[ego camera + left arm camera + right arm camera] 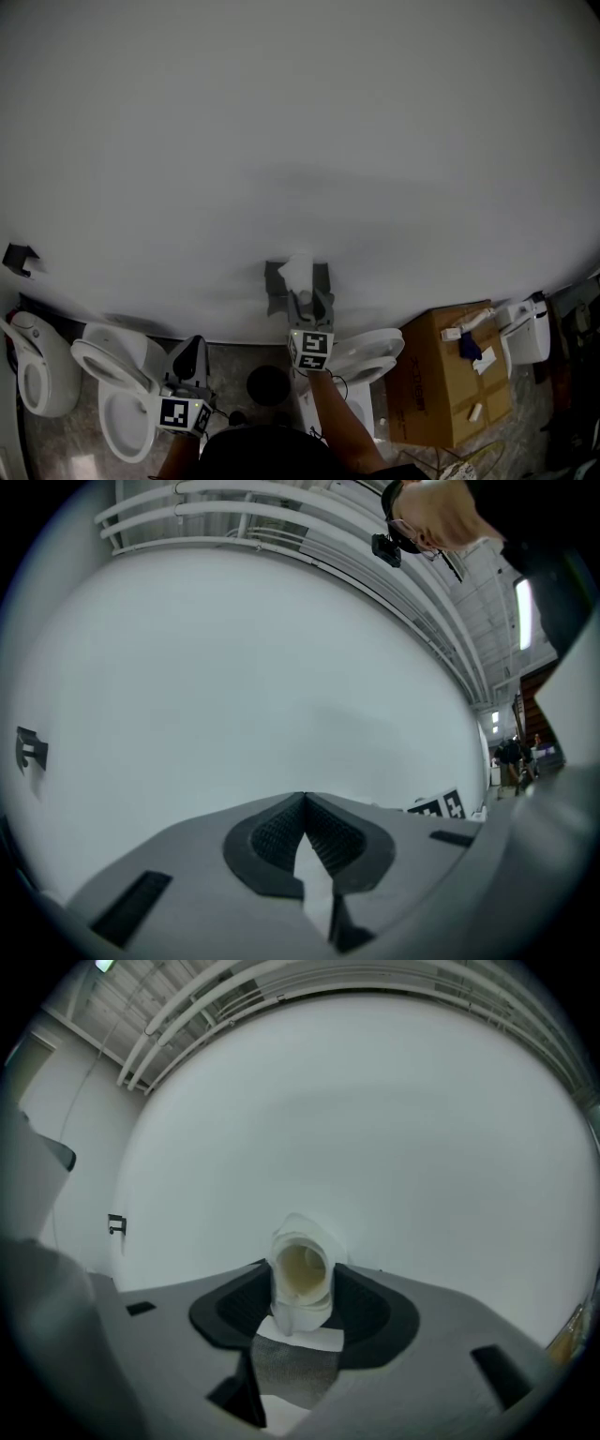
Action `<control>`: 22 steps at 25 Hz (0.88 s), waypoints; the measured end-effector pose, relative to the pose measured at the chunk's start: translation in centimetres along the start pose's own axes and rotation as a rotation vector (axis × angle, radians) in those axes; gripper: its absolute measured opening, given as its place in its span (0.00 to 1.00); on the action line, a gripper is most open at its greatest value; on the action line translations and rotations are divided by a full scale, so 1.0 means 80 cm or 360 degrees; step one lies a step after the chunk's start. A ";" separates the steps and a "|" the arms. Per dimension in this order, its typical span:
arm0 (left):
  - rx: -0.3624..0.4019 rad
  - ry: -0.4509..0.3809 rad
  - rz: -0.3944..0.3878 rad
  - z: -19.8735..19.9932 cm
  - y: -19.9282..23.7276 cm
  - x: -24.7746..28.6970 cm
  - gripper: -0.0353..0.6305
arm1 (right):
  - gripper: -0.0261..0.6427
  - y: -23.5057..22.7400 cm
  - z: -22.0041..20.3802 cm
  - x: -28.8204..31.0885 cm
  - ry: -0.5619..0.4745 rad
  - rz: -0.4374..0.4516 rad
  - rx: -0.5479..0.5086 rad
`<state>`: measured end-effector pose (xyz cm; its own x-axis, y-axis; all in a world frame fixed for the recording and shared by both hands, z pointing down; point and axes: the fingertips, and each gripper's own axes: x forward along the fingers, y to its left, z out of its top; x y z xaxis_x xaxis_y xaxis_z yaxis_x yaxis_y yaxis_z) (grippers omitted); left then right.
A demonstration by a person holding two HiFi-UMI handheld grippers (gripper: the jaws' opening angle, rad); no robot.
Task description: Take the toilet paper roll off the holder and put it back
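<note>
While my right gripper (302,1281) presses its jaws on the toilet paper roll (300,1258), the roll sits end-on between the pads, close at the grey holder (274,286) on the wall (300,141). Whether it is already free of the holder, I cannot tell. I judge it light and soft. Its body is squeezed oval, so a gentle hold across the middle should be enough. My left gripper (303,803) hangs low, jaws together on nothing.
</note>
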<state>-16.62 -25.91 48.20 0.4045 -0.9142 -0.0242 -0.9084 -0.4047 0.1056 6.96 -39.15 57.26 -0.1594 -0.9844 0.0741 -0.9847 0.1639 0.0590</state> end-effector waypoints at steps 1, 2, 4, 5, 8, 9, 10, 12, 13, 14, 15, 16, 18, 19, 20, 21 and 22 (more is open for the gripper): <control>0.0000 -0.0001 0.0000 0.000 -0.001 -0.001 0.06 | 0.36 0.000 0.001 -0.001 -0.0004 -0.0001 -0.0004; 0.0000 0.0000 -0.0001 0.000 -0.001 -0.001 0.06 | 0.36 0.000 0.003 -0.003 -0.0010 -0.0002 -0.0008; 0.0003 0.0000 -0.0003 0.000 -0.003 -0.001 0.06 | 0.36 -0.001 0.009 -0.005 -0.0029 -0.0007 -0.0014; 0.0003 0.0000 -0.0005 0.000 -0.003 -0.001 0.06 | 0.36 -0.001 0.014 -0.007 -0.0043 -0.0010 -0.0017; -0.0001 -0.0002 -0.0005 0.001 -0.005 -0.003 0.06 | 0.36 -0.001 0.028 -0.013 -0.0083 -0.0014 -0.0036; -0.0001 -0.0002 -0.0006 0.001 -0.006 -0.003 0.06 | 0.36 -0.001 0.033 -0.015 -0.0097 -0.0017 -0.0038; -0.0002 -0.0003 -0.0007 0.001 -0.006 -0.003 0.06 | 0.36 -0.002 0.038 -0.017 -0.0112 -0.0020 -0.0037; 0.0003 -0.0004 -0.0013 0.001 -0.007 -0.002 0.06 | 0.36 -0.003 0.052 -0.020 -0.0151 -0.0025 -0.0034; 0.0006 -0.0005 -0.0017 0.000 -0.007 -0.002 0.06 | 0.36 -0.003 0.060 -0.022 -0.0173 -0.0024 -0.0034; 0.0007 -0.0008 -0.0020 0.000 -0.008 -0.003 0.06 | 0.36 -0.002 0.068 -0.025 -0.0196 -0.0023 -0.0037; 0.0006 -0.0020 -0.0021 0.002 -0.008 -0.003 0.06 | 0.36 -0.001 0.077 -0.028 -0.0220 -0.0019 -0.0042; 0.0006 -0.0044 -0.0020 0.007 -0.009 -0.002 0.06 | 0.36 0.000 0.086 -0.031 -0.0246 -0.0014 -0.0049; 0.0014 -0.0082 -0.0004 0.015 -0.009 0.000 0.06 | 0.36 0.001 0.104 -0.037 -0.0298 -0.0006 -0.0072; 0.0024 -0.0070 0.0006 0.015 -0.008 0.000 0.06 | 0.36 0.003 0.114 -0.040 -0.0324 -0.0002 -0.0085; 0.0033 -0.0053 0.0012 0.012 -0.008 0.000 0.06 | 0.36 0.004 0.123 -0.043 -0.0350 0.0002 -0.0098; 0.0037 -0.0043 0.0012 0.011 -0.008 0.001 0.06 | 0.36 0.006 0.132 -0.046 -0.0377 0.0005 -0.0110; 0.0038 -0.0039 0.0010 0.010 -0.009 0.001 0.06 | 0.36 0.007 0.140 -0.050 -0.0404 0.0008 -0.0122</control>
<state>-16.03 -25.69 47.36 0.3963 -0.9169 -0.0479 -0.9132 -0.3991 0.0822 6.23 -35.85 45.84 -0.1860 -0.9665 -0.1770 -0.9773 0.1633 0.1351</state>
